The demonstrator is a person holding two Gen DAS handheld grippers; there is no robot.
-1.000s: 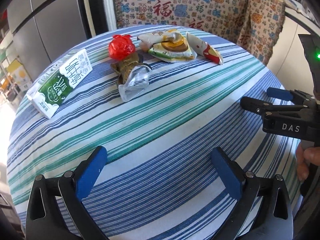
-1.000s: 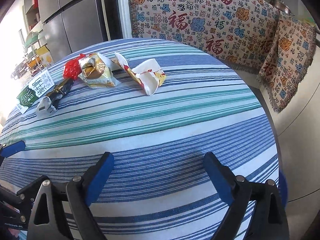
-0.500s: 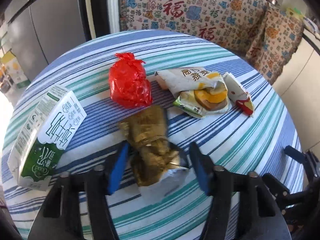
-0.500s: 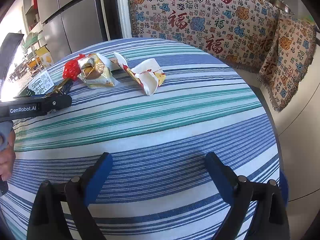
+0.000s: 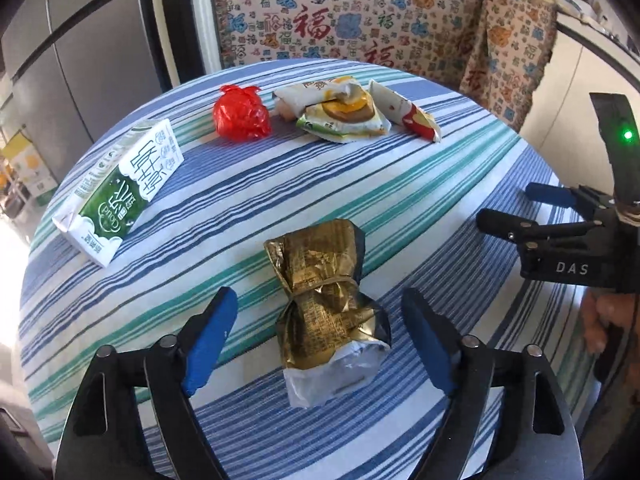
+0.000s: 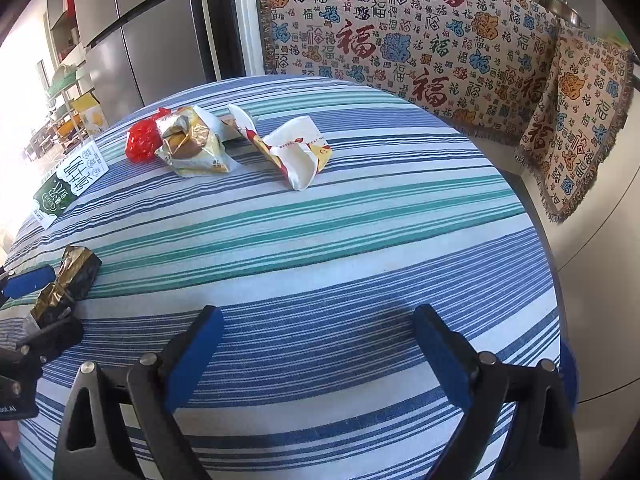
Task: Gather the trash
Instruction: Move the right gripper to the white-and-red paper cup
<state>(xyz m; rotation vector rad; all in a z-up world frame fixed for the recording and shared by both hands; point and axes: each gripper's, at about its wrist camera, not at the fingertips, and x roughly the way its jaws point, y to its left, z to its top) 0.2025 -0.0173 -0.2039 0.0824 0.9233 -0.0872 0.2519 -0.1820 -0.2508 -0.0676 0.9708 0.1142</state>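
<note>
My left claw (image 5: 316,338) is opening wide around the gold wrapper (image 5: 326,304) lying on the striped tablecloth (image 5: 420,184), pads clear of it, and my right claw (image 6: 316,354) gapes empty, so the crinkly foil could slip sideways if I close off-centre.

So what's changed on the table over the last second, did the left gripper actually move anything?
Yes. The gold wrapper has been dragged from beside the red bag towards the table's near edge. The left gripper closed around it, and its jaws are now opening, pads clear of it. The milk carton, other wrappers and the right gripper stayed put.
</note>
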